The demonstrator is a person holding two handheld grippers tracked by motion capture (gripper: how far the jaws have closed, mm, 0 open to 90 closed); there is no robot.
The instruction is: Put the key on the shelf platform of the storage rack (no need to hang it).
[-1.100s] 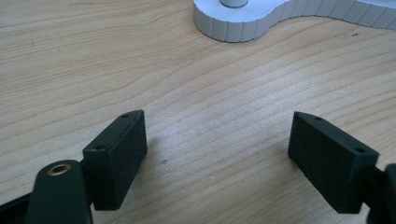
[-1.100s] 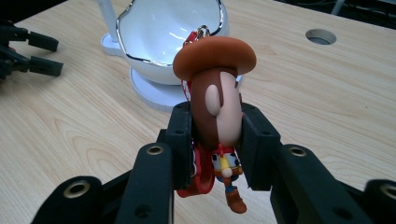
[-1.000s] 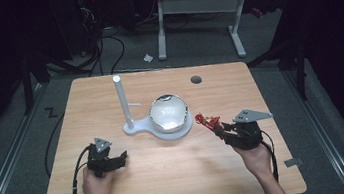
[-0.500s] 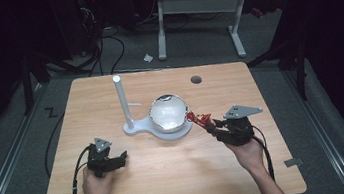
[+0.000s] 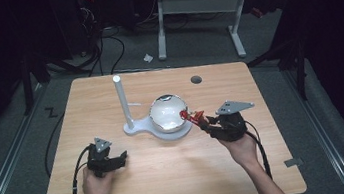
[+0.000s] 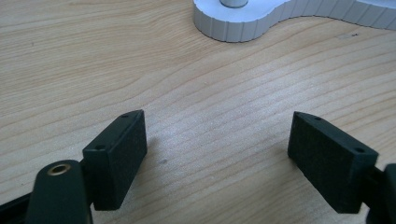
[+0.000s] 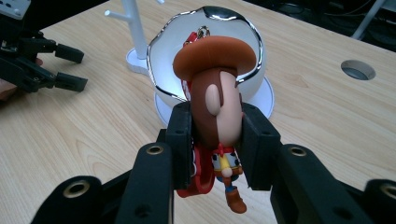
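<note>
My right gripper (image 7: 215, 151) is shut on a small cowboy figure (image 7: 215, 107) with a brown hat, a keychain loop at its top. In the high view that figure (image 5: 191, 116) is held just right of the white egg-shaped bowl (image 5: 167, 113), close to its rim; the right gripper (image 5: 209, 123) points left toward it. The bowl (image 7: 205, 46) has a chrome jagged rim and sits on a white stand (image 5: 164, 131) with a tall post (image 5: 122, 103). My left gripper (image 5: 120, 159) rests low over the table at the front left, open, with bare wood between its pads (image 6: 119, 154).
The wooden table (image 5: 170, 178) has a round cable hole (image 5: 196, 79) at the back right. The stand's ribbed base (image 6: 243, 21) lies just ahead of the left gripper. Beyond the table are a dark floor, cables and a desk frame (image 5: 193, 3).
The right gripper has carried the cowboy figure leftward and slightly up, toward the bowl. The left gripper has stayed where it was.
</note>
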